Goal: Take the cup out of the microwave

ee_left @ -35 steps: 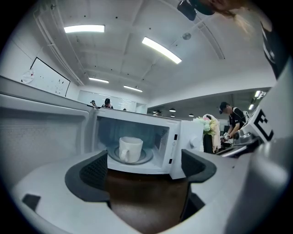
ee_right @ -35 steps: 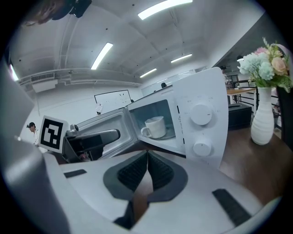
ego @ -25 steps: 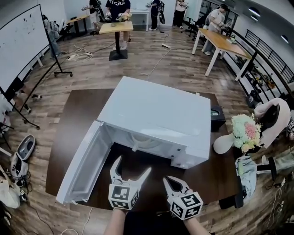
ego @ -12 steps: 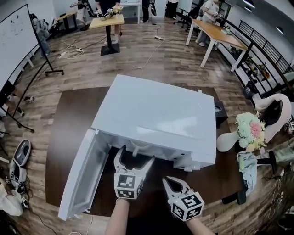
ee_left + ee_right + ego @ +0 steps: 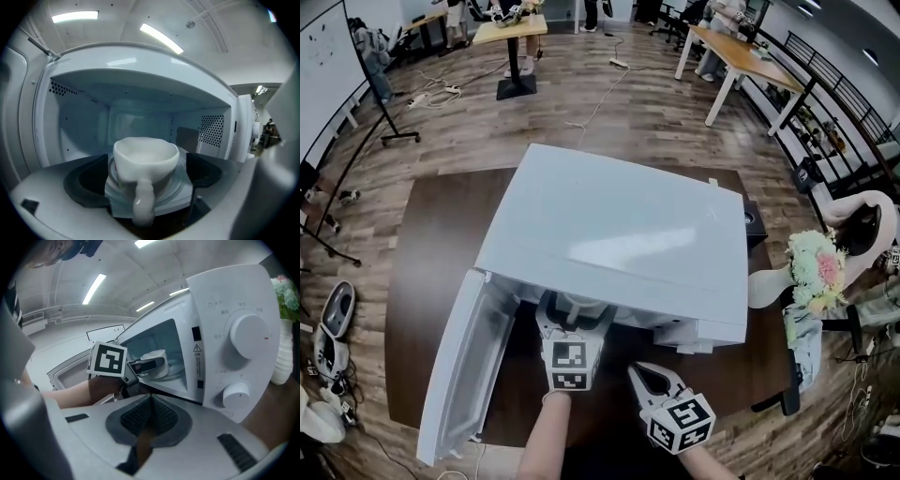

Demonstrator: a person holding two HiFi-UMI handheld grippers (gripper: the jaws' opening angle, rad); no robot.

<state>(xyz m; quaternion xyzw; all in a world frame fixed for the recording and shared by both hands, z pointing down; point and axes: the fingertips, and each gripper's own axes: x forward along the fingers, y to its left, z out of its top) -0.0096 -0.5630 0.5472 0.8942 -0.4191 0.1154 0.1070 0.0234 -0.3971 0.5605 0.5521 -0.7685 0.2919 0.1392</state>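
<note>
Left tongs [image 5: 574, 317] have moved into the microwave [image 5: 619, 234], spread either side of the cup [image 5: 145, 161]; right tongs [image 5: 649, 377] stay pressed together outside.

door [image 5: 467, 370]: open | left tongs [image 5: 574, 314]: inside microwave [image 5: 619, 234] | right tongs [image 5: 649, 375]: outside

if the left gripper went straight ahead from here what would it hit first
The white cup: it stands between the open jaws, handle pointing back toward them, so the handle would probably touch first.
</note>
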